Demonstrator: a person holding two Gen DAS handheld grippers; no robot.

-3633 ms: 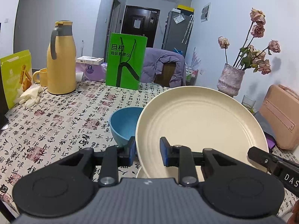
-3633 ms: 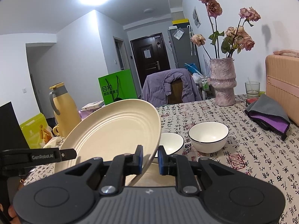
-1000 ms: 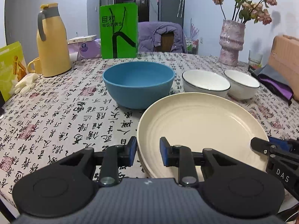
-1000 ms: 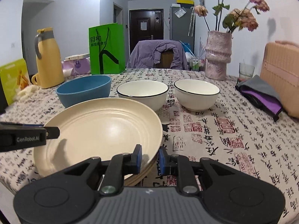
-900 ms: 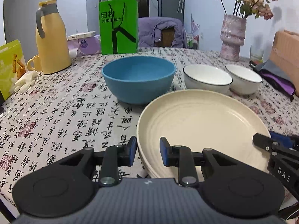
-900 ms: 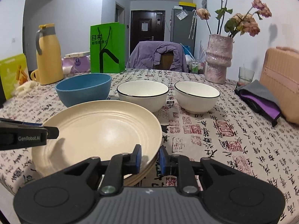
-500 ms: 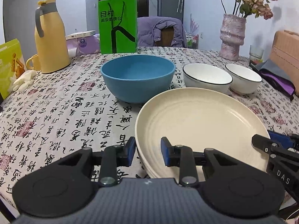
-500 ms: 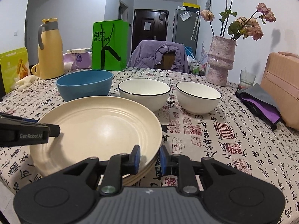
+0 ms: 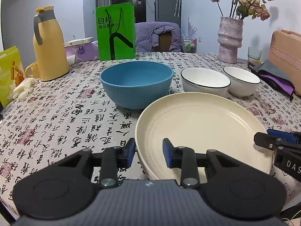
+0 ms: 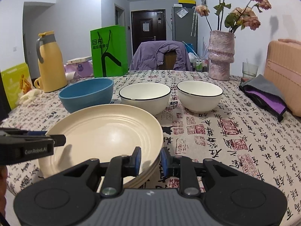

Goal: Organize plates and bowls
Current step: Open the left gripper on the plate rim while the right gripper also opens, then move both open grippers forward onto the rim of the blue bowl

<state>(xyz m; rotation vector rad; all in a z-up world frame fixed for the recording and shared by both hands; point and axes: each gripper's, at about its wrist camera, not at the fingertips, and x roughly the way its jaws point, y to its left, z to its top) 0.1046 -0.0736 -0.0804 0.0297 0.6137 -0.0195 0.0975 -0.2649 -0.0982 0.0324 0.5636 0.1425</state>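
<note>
Stacked plates (image 10: 105, 130): count unclear; one blue bowl (image 9: 135, 82); two white bowls (image 9: 205, 81).

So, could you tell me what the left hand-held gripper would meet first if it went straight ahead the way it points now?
The left hand-held gripper already straddles the near rim of the cream plate, so that rim comes first. Beyond it, probably the blue bowl, though depth is unclear.

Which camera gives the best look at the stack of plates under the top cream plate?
The right wrist view: stacked plate edges show layered beside the right gripper. The left wrist view shows mainly the top cream plate, its lower rims barely visible.
</note>
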